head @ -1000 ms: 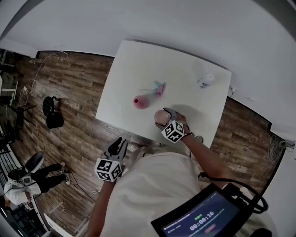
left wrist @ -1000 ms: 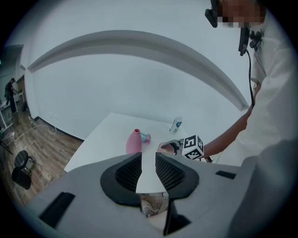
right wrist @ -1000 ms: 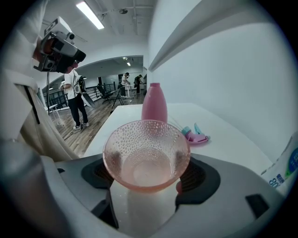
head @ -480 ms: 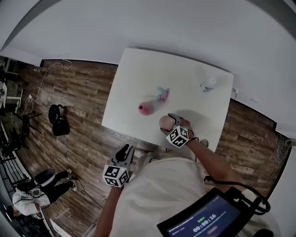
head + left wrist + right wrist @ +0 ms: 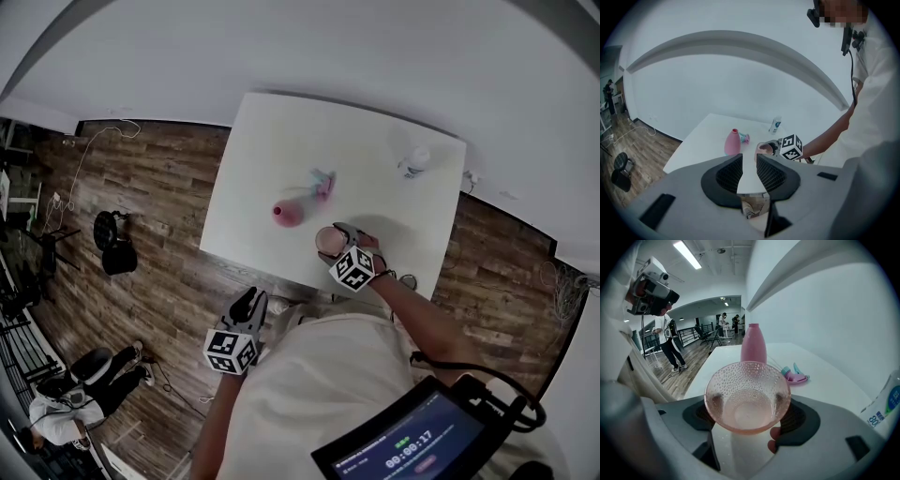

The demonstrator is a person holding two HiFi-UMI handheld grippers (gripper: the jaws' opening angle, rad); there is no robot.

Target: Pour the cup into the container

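Pink dimpled cup (image 5: 747, 397) upright, mouth upward, clamped between jaws of right gripper (image 5: 749, 416); jaws of left gripper (image 5: 749, 165) apart, empty.

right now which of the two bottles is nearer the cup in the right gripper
The pink bottle, standing close behind the pink cup in the right gripper; the white blue-labelled bottle stands farther off.

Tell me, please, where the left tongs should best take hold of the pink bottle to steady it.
Probably its wide lower body, coming in level from the person's left. The pink bottle stands upright and tapers to a narrow neck, and the right tongs hold the cup at its near right. The left tongs are open and empty.
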